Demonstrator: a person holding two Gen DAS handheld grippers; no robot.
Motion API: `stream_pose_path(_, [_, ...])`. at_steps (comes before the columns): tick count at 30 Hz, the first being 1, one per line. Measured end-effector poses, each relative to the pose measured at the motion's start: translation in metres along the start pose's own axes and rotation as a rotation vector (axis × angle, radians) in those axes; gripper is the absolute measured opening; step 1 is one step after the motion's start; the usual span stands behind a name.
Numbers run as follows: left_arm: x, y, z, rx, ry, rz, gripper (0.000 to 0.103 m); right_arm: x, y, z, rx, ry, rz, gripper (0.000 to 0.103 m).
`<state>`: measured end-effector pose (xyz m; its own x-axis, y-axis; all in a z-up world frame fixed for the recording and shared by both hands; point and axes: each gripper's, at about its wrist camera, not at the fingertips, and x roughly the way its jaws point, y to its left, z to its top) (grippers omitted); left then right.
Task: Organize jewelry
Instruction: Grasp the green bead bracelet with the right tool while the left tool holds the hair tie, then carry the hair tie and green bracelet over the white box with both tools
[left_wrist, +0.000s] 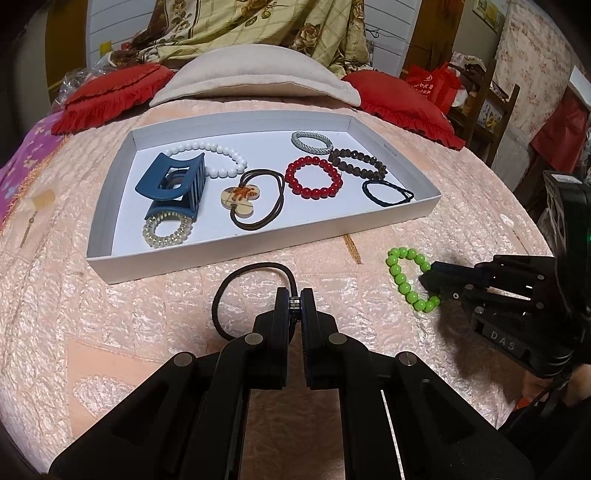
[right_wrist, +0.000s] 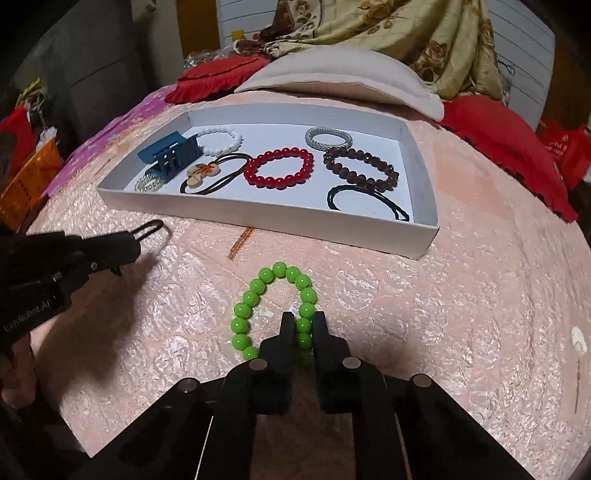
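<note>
Left gripper (left_wrist: 295, 303) low in the centre of the left wrist view, pinched tight on the metal band of a brown hair tie (left_wrist: 243, 291). Loop of that tie curling out to the left over the pink quilt (left_wrist: 129, 325), just short of the near wall of the white tray (left_wrist: 229, 254). Same grip seen from the right wrist view at mid-left: black fingers closed, a short bight of the tie (right_wrist: 153, 230) poking out past the tips.

Right gripper (right_wrist: 303, 325) bottom centre of its own view, clamped on the right side of the green bead bracelet (right_wrist: 273, 310). A couple of green beads squeezed between the pads, the rest of the ring lying on the quilt toward the tray. In the left wrist view, that bracelet (left_wrist: 406, 278) at right of centre, gripper tip (left_wrist: 430, 282) touching its right edge.

Both pieces outside the tray, on the near side of it.

Inside the tray, upper middle of the left wrist view: blue claw clip (left_wrist: 173, 184) at left, over a clear spiral hair tie (left_wrist: 168, 230); white bead bracelet (left_wrist: 218, 157) behind it; cord necklace with a pale clover pendant (left_wrist: 240, 199) in the middle; red bead bracelet (left_wrist: 314, 177) right of that; silver mesh bangle (left_wrist: 312, 142) at the back; dark brown bead bracelet (left_wrist: 358, 164) beside it; thin black hair tie (left_wrist: 388, 192) at the right end.

Beige pillow (left_wrist: 255, 77) and red cushions (left_wrist: 110, 96) beyond the tray.
</note>
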<state>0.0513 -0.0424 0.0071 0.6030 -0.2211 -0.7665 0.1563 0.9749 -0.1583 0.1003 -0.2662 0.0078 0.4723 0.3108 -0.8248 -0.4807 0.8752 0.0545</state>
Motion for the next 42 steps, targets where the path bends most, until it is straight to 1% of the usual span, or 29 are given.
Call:
stream_pose_path(2, [0.0, -0.001, 0.0, 0.001, 0.0, 0.0, 0.004, -0.004, 0.001, 0.0, 0.013, -0.015, 0.023, 0.009])
stream_pose_path(5, [0.001, -0.001, 0.0, 0.002, 0.0, 0.002, 0.004, -0.017, 0.009, 0.001, -0.005, -0.065, 0.047, 0.009])
stream_pose_path(8, [0.002, -0.002, 0.0, 0.003, 0.006, 0.01, 0.004, -0.023, 0.014, 0.003, 0.003, -0.086, 0.071, 0.009])
stream_pose_path(11, [0.004, -0.002, 0.0, 0.003, 0.011, 0.018, 0.004, -0.027, 0.018, 0.004, 0.002, -0.106, 0.075, 0.009])
stream_pose_path(15, [0.005, -0.002, 0.001, 0.003, 0.012, 0.021, 0.004, -0.032, 0.015, 0.006, 0.024, -0.132, 0.059, 0.009])
stream_pose_path(42, [0.01, -0.005, 0.001, 0.011, 0.019, 0.031, 0.004, -0.039, 0.01, 0.007, 0.048, -0.158, 0.035, 0.009])
